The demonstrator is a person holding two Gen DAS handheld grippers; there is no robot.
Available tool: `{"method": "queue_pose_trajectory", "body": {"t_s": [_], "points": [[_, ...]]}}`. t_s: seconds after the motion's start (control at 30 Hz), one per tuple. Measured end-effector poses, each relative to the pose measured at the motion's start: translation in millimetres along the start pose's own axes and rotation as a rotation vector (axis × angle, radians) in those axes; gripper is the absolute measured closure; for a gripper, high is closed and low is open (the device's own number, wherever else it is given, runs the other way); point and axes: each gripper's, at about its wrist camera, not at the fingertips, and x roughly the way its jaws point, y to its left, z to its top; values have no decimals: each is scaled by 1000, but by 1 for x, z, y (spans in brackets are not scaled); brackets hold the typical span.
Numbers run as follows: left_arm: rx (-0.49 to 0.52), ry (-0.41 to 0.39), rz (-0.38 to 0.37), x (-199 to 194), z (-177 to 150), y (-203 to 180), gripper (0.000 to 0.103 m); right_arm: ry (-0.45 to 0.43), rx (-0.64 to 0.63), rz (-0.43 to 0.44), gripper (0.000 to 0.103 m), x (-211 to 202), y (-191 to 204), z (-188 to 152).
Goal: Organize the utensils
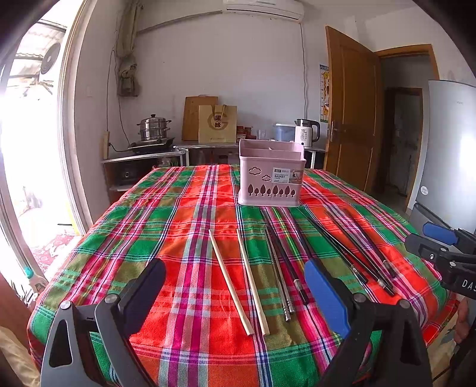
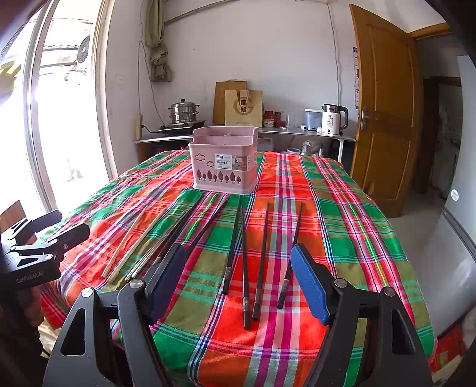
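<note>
On the surface (image 1: 178, 268) in front of you lie two wooden chopsticks (image 1: 238, 282), a pair of metal ones (image 1: 279, 279) and several black ones (image 2: 244, 262), four of them in your right view, with one pink basket (image 1: 270, 175) beyond. Your left claw (image 1: 235, 285) gapes wide over the wooden pair, holding nothing. Your right claw (image 2: 238, 279) is equally wide and empty above the four black sticks.

- A home kitchen and eating room.
- On the far counter (image 2: 297, 131) stand a steamer pot (image 2: 183, 112) on a hob (image 2: 181, 126), an electric kettle (image 2: 333, 119), jars (image 2: 272, 117) and a cutting board (image 2: 221, 101) leaning on the wall.
- A fridge (image 1: 449, 154) stands at right, by a wooden door (image 2: 383, 110).
- A plaid cloth (image 2: 327, 208) covers the tabletop, which carries a pink utensil basket (image 2: 224, 159) and chopsticks (image 2: 244, 262).
- An air conditioner (image 1: 264, 7) hangs high on the far wall.
</note>
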Motion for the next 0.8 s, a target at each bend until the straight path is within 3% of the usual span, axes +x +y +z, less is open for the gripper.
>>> {"method": "queue_pose_trajectory", "body": {"t_s": [0.8], "points": [[7,15,2,7,3,-2,8,-2,0,1,30,0,0,3]]}}
